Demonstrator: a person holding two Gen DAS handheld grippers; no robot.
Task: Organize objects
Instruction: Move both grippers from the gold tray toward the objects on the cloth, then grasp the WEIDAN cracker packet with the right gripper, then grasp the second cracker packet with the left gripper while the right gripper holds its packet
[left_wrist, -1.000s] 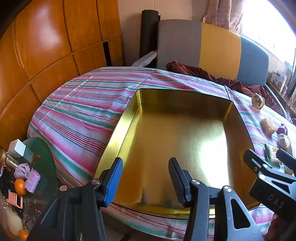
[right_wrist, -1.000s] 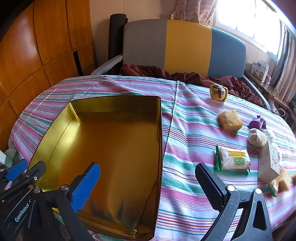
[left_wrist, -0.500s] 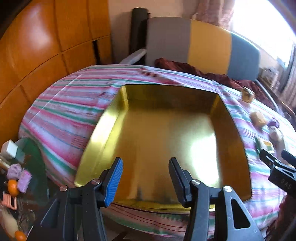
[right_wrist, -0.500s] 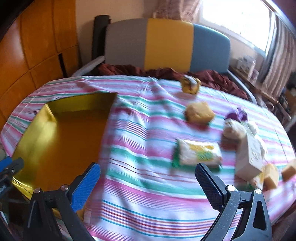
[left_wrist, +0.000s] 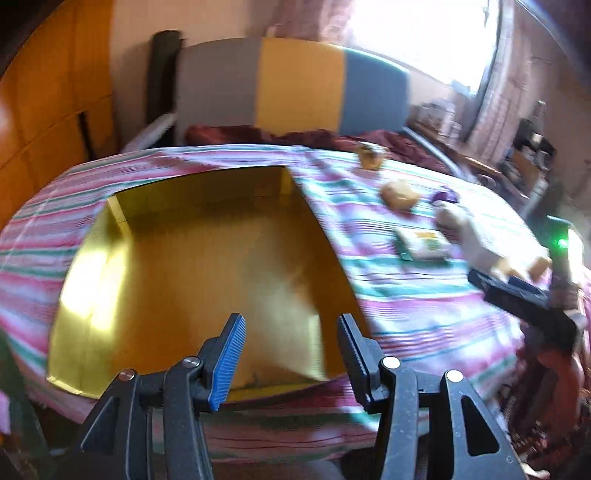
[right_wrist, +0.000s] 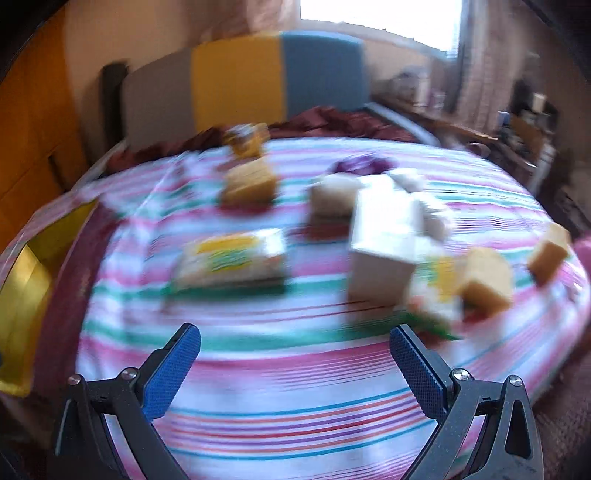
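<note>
1. The left gripper (left_wrist: 290, 356) hangs over the near edge of the gold tray (left_wrist: 88, 258), its two fingers apart with nothing between them.
2. The tray lies straight ahead of the left fingers on the striped cloth (left_wrist: 424, 306); nothing shows inside it, and its near rim sits just below the fingertips.
3. The right gripper (right_wrist: 295, 363) has its fingers spread wide and holds nothing; only striped cloth (right_wrist: 295, 406) lies between them.
4. Ahead of the right fingers, a flat packet with a yellow and green label (right_wrist: 232, 264) lies on the cloth, a little toward the left finger.
5. Ahead of the right finger stands a white carton (right_wrist: 384, 240), with a small green and white packet (right_wrist: 436, 299) just beside its base.
6. Two tan blocks lie farther right: one (right_wrist: 487, 282) near the small packet, the other (right_wrist: 548, 254) beyond it toward the cloth's edge.
7. Farther ahead lie another tan block (right_wrist: 251, 182), a pale lump (right_wrist: 334, 194), something purple (right_wrist: 364, 164) and a yellow wrapped item (right_wrist: 247, 142); blur hides their details.
8. The tray's corner (right_wrist: 26, 280) shows far left of the right gripper's left finger.
9. In the left view the right gripper (left_wrist: 524, 299) appears at the far right, beyond the packet (left_wrist: 423, 243).
</note>
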